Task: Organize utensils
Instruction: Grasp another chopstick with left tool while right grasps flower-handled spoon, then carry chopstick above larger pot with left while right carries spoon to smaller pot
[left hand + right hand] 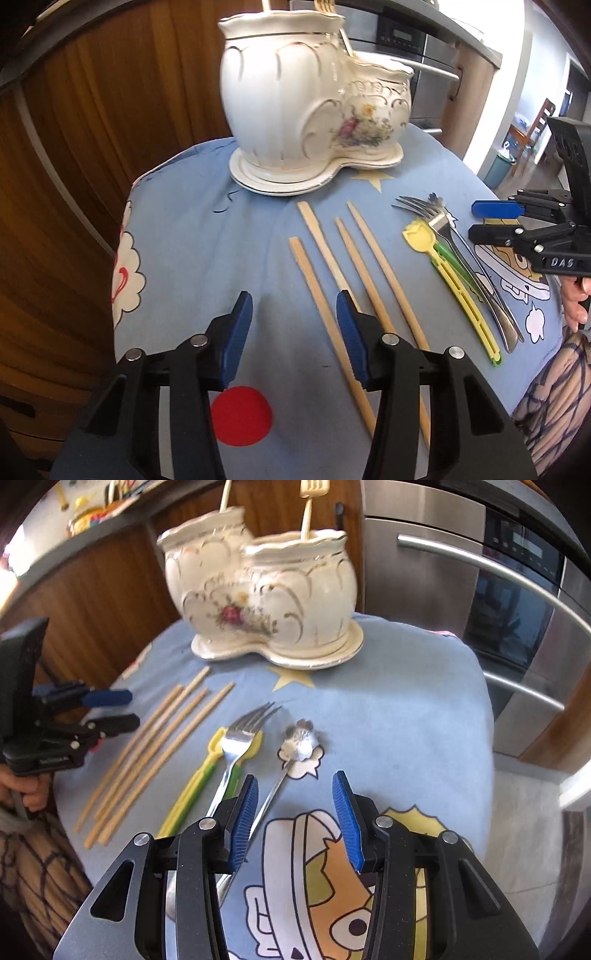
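Your four wooden chopsticks [354, 273] lie side by side on the blue cartoon cloth [192, 229], with the metal fork [236, 746] resting over the yellow and green plastic utensils [192, 786] just beside them, and the flower-headed spoon [295, 746] next along; behind stands the white ceramic holder [266, 602]; your left gripper [295, 317] hangs partly open beside one chopstick, holding nothing; your right gripper [295, 801] gapes likewise, empty, above the spoon's handle.
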Demonstrator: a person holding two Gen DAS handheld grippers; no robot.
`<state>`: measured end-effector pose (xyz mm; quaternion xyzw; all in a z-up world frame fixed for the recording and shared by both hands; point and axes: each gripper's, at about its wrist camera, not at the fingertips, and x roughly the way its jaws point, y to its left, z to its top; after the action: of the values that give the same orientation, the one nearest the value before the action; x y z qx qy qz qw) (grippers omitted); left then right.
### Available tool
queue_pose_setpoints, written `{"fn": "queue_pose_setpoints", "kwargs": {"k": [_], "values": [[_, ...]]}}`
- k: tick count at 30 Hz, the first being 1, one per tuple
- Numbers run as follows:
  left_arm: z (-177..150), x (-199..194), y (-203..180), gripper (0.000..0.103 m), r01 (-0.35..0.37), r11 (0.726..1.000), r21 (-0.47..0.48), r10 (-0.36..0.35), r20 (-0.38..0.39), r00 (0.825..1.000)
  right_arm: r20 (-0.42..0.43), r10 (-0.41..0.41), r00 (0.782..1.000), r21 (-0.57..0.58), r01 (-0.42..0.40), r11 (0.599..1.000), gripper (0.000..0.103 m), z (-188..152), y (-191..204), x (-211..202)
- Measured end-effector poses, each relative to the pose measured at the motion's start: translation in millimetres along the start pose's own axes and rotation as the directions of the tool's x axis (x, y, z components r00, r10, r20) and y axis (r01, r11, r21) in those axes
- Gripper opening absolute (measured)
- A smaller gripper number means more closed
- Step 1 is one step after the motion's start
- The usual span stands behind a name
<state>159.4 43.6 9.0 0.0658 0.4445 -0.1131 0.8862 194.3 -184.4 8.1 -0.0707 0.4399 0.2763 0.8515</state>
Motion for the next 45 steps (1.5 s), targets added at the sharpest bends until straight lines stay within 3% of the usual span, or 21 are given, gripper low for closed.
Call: {"fn": "queue_pose_setpoints", "kwargs": {"k": [4, 6, 11, 16, 26, 34, 41, 45], "values": [[-5.9, 5.0, -6.8, 0.035, -0.002, 0.999, 0.034, 0.003, -0.032, 0.999, -0.025, 0.004, 1.0, -0.014, -0.004, 1.0, 0.037, -1.4, 2.4, 7.5], [-6.4, 6.1, -10.3, 0.034, -0.01, 0.999, 0.047, 0.012, -0.035, 0.999, -0.026, -0.004, 1.0, -0.028, 0.003, 1.0, 0.033, -1.6, 4.8, 8.4], [-6.9, 8.1, -13.3, 0.026, -0.023, 0.997, 0.072, 0.026, -0.038, 0.999, -0.02, -0.018, 1.0, -0.065, 0.016, 0.998, 0.011, -0.6, 6.9, 8.9], [-3.4, 9.9, -9.9, 0.009, -0.043, 0.996, 0.08, 0.046, -0.043, 0.998, -0.016, -0.064, 0.998, -0.079, 0.063, 0.995, 0.007, 4.8, -1.0, 9.5], [3.9, 12.0, -1.1, 0.007, -0.031, 0.994, 0.103, 0.039, -0.083, 0.996, -0.057, -0.079, 0.995, -0.059, 0.075, 0.995, 0.004, 17.0, -31.2, 14.4], [1.0, 6.5, -3.2, 0.008, 0.001, 0.987, 0.158, 0.025, -0.165, 0.986, -0.076, -0.068, 0.995, -0.083, 0.062, 0.995, 0.007, 20.1, -35.4, 16.7], [-2.2, 3.6, -11.8, 0.008, 0.012, 0.976, 0.219, 0.034, -0.206, 0.978, -0.073, -0.067, 0.995, -0.092, 0.061, 0.994, 0.007, 18.5, -33.2, 15.9], [-1.7, 2.9, -8.0, 0.008, 0.035, 0.977, 0.208, 0.009, -0.209, 0.978, -0.07, -0.064, 0.996, -0.088, 0.058, 0.994, 0.007, 18.7, -34.6, 16.2]]}}
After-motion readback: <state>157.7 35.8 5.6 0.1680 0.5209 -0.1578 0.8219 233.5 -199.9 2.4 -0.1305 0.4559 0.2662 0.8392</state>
